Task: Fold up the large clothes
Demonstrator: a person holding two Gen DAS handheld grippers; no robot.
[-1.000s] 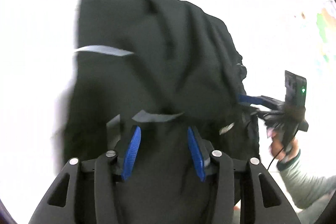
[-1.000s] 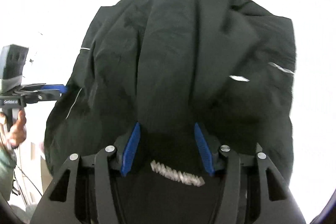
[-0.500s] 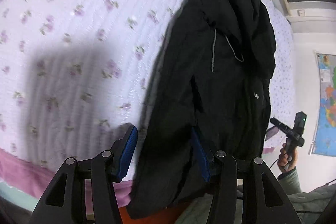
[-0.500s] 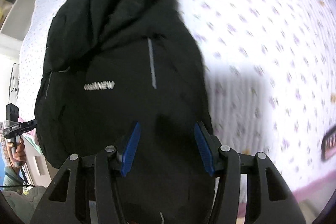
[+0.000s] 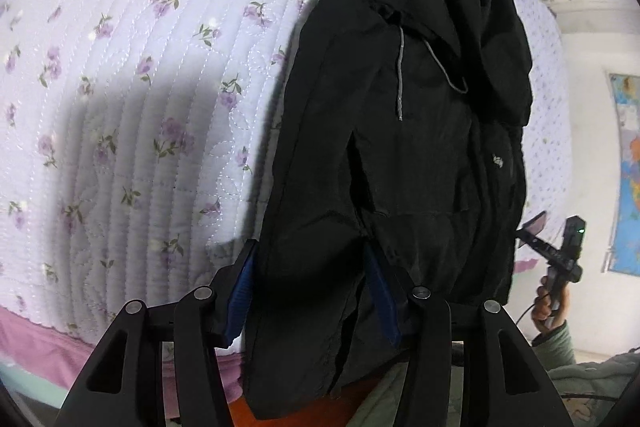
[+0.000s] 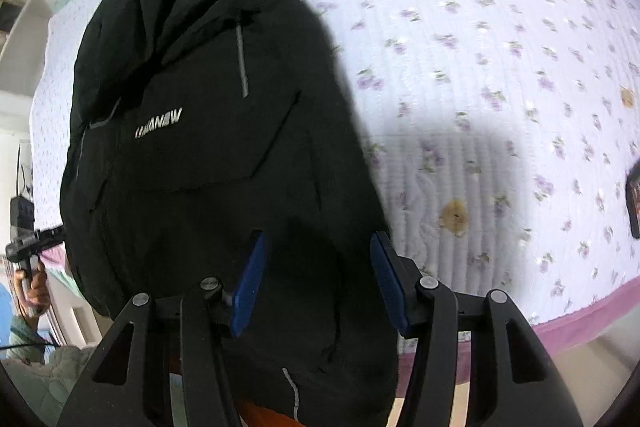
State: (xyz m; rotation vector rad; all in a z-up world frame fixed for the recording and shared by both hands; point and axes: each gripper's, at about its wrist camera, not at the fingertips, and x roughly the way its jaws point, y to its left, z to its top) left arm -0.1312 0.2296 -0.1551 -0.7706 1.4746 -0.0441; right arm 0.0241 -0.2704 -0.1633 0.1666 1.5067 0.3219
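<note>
Black jacket lies lengthwise on the bed, hood end far, hem end near and drooping over the bed's edge. Quilt is lilac w/ small purple flowers, pink border at the near edge.

Left gripper: blue fingers spread wide, released. Jacket's lower left part sits between them, but pads aren't pinching the cloth; left pad is over the quilt just beside the jacket's edge, right pad partly tucked under a fold.

Right gripper: fingers also spread apart, not clamped. Jacket's lower right side lies between them; right pad is at the jacket's edge next to the quilt.

Right view shows grey logo lettering on the chest, grey zip strip above it, reflective strip near the hem. Left view shows a grey drawcord hanging from the hood.

Each gripper appears small at the other view's side, held in a hand.
</note>
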